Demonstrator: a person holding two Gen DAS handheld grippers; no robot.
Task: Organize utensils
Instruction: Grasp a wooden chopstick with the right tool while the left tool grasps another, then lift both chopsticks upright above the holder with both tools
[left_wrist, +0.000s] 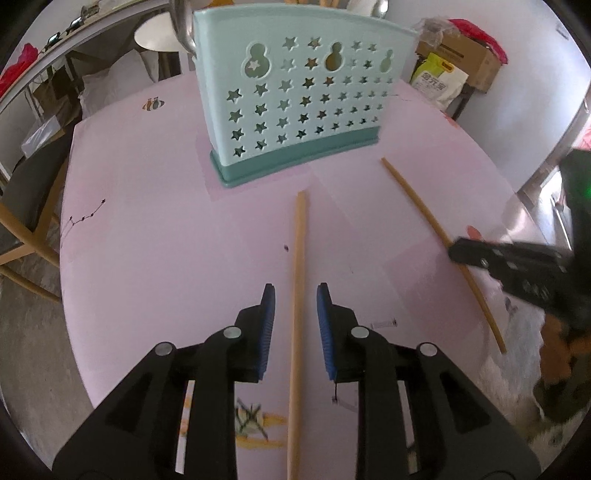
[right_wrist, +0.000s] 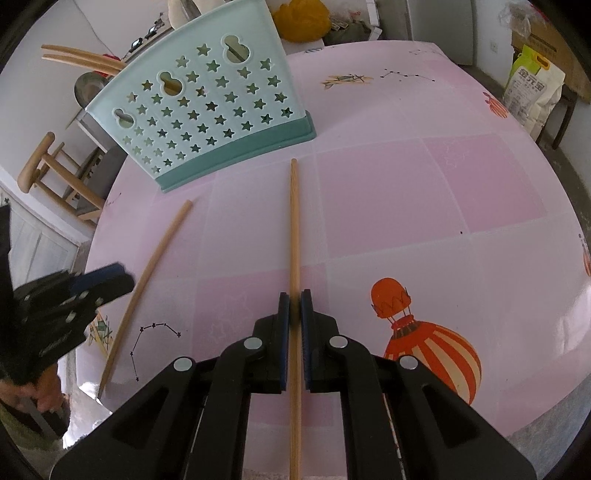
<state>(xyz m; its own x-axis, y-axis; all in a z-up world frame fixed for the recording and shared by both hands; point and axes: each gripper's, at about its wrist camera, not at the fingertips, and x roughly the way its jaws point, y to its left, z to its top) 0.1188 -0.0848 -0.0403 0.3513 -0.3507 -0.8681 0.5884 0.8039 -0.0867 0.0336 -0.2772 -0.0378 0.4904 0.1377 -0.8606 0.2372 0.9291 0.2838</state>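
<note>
Two wooden chopsticks lie on the pink table (right_wrist: 424, 184), both in front of the mint utensil holder (left_wrist: 291, 99). The right gripper (right_wrist: 294, 295) pinches one chopstick (right_wrist: 294, 221), whose near end is cut off by the frame edge. The left gripper (left_wrist: 295, 291) stands spread, its blue pads (left_wrist: 268, 325) clear of the other chopstick (left_wrist: 299, 280) lying between them. More chopsticks (right_wrist: 85, 61) and a blurred metal utensil (left_wrist: 183, 26) project from the holder, their lower parts hidden. Beyond the holder, a white-and-yellow bag (right_wrist: 533, 92) bears printing too small to read.
</note>
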